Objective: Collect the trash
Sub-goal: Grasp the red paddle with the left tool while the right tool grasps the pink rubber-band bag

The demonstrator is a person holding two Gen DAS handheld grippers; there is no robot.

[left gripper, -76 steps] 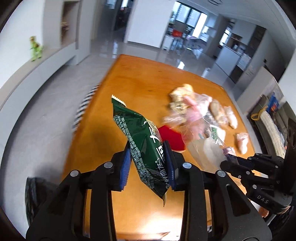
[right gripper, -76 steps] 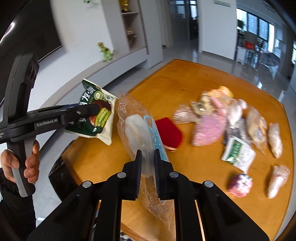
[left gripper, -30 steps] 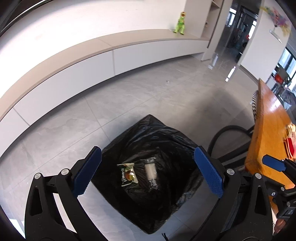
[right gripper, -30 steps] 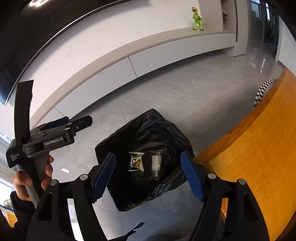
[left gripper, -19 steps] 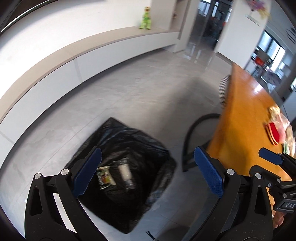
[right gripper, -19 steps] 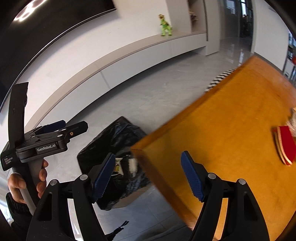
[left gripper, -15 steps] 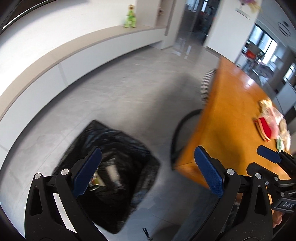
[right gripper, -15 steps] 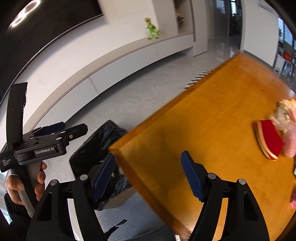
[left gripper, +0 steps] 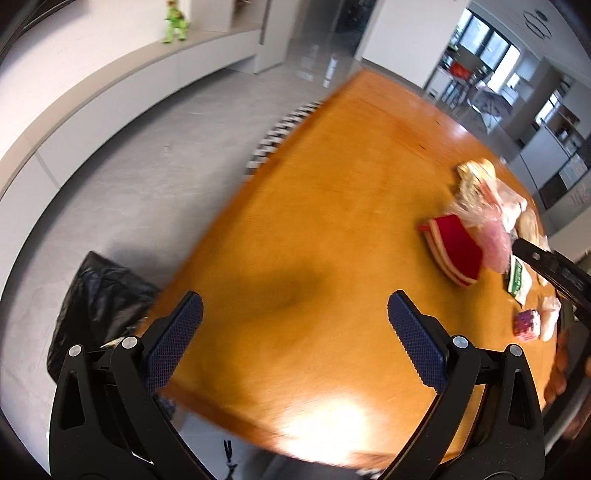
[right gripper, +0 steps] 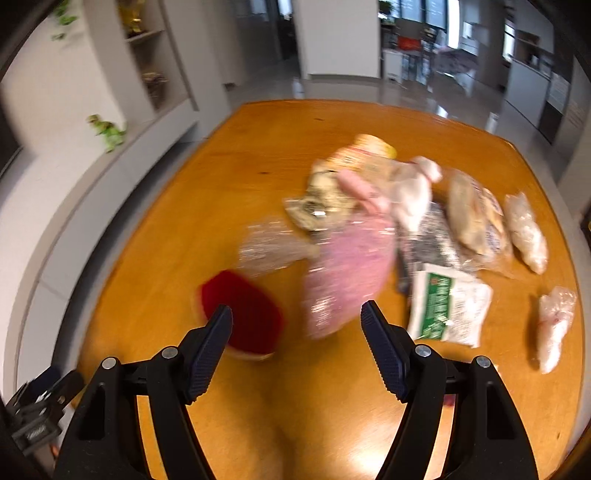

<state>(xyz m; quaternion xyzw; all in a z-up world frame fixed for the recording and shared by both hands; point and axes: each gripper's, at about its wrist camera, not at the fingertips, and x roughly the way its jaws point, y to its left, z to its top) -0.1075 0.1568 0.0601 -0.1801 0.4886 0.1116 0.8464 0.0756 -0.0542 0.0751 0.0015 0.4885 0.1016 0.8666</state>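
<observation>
Several wrappers lie on the orange wooden table (right gripper: 229,206): a red packet (right gripper: 240,317), a pink bag (right gripper: 347,273), a green-and-white packet (right gripper: 448,306), clear bags and a beige snack bag (right gripper: 474,218). My right gripper (right gripper: 295,325) hangs open above the table's near part, just short of the red packet and the pink bag, with nothing between its fingers. My left gripper (left gripper: 295,328) is open and empty over the table's near corner. The black trash bag (left gripper: 99,295) sits on the floor left of that corner. The red packet (left gripper: 452,251) and the pile show at the right there.
Grey tile floor (left gripper: 129,184) runs left of the table to a long white wall cabinet (left gripper: 110,99) with a green toy dinosaur (left gripper: 173,22) on top. The right gripper's arm (left gripper: 550,269) crosses the left view's right edge. A striped chair back (left gripper: 280,136) stands at the table's far side.
Both grippers have swung from above the trash bag on the floor back over the table. Both stay open and empty. The trash bag has slid to the left edge of view.
</observation>
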